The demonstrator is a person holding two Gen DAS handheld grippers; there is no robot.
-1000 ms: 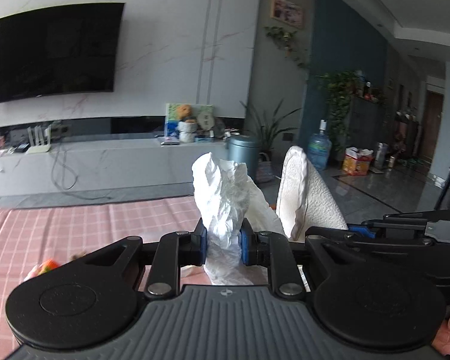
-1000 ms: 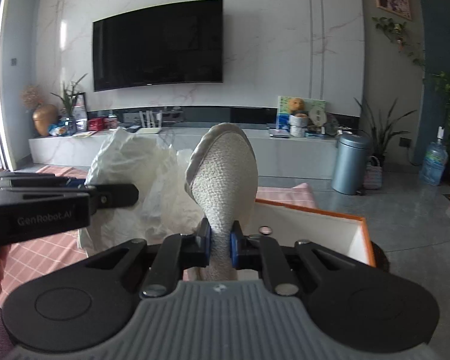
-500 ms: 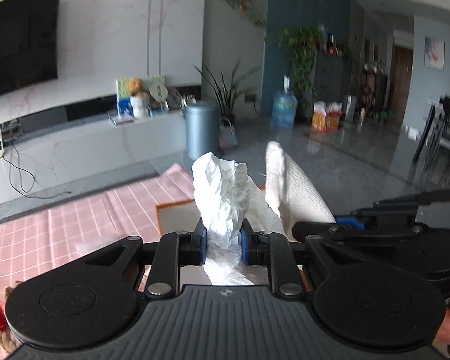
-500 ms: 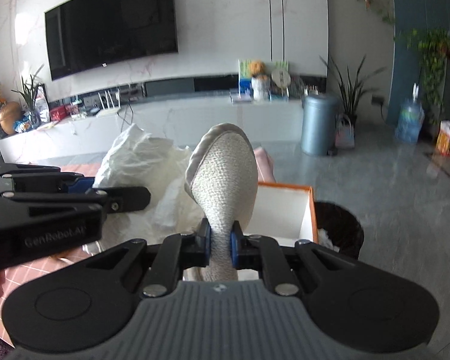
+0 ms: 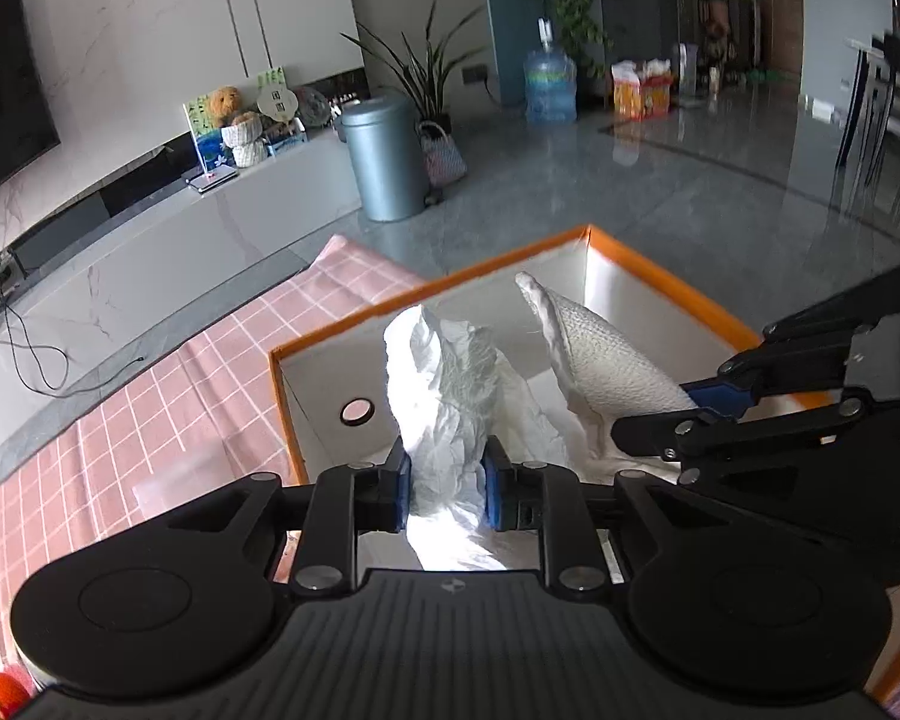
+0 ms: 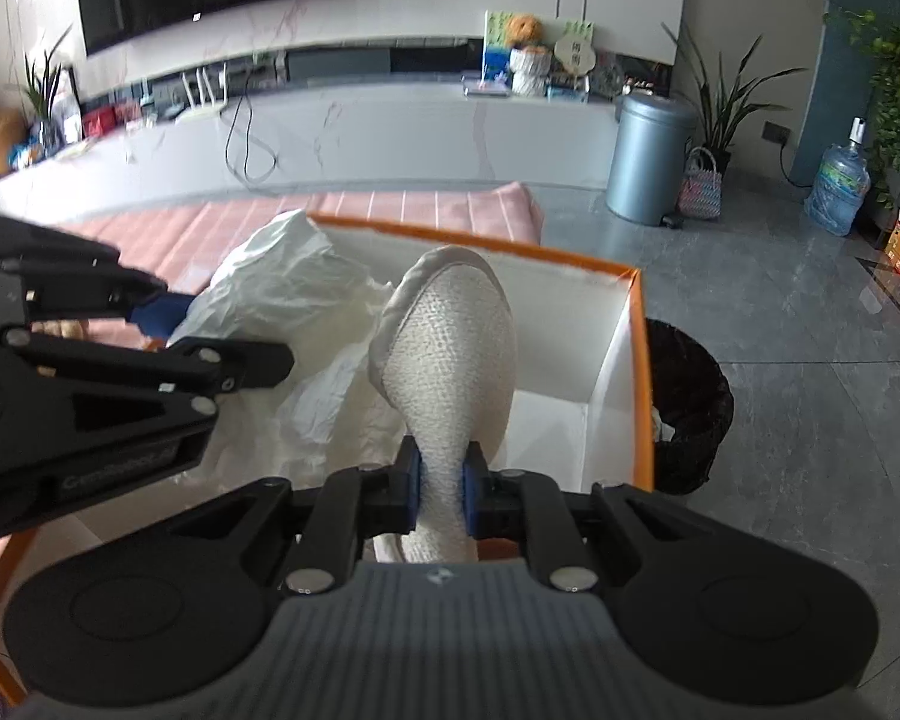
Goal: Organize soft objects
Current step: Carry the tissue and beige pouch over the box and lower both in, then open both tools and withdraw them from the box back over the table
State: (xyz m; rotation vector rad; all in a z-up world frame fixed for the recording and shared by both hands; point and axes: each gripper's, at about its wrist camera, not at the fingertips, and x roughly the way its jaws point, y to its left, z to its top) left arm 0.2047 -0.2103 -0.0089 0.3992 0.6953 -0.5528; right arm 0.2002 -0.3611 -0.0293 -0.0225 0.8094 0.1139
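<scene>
Slipper (image 6: 450,360), knit white, clamped at its near end by the right gripper (image 6: 441,486), long axis pointing far, toe over the open orange-edged box (image 6: 641,372). Crumpled paper (image 5: 450,396) pinched in the left gripper (image 5: 447,492), jaws just eased a little, pads touching it. Both hang over the box interior; left gripper just left of the right. Walls close all round; straight down looks free.

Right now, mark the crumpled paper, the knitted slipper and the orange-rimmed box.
crumpled paper (image 5: 450,384), left wrist view, creased middle above the pads.
knitted slipper (image 6: 456,354), right wrist view, woven sole.
orange-rimmed box (image 6: 641,372), right wrist view, right orange rim.
</scene>
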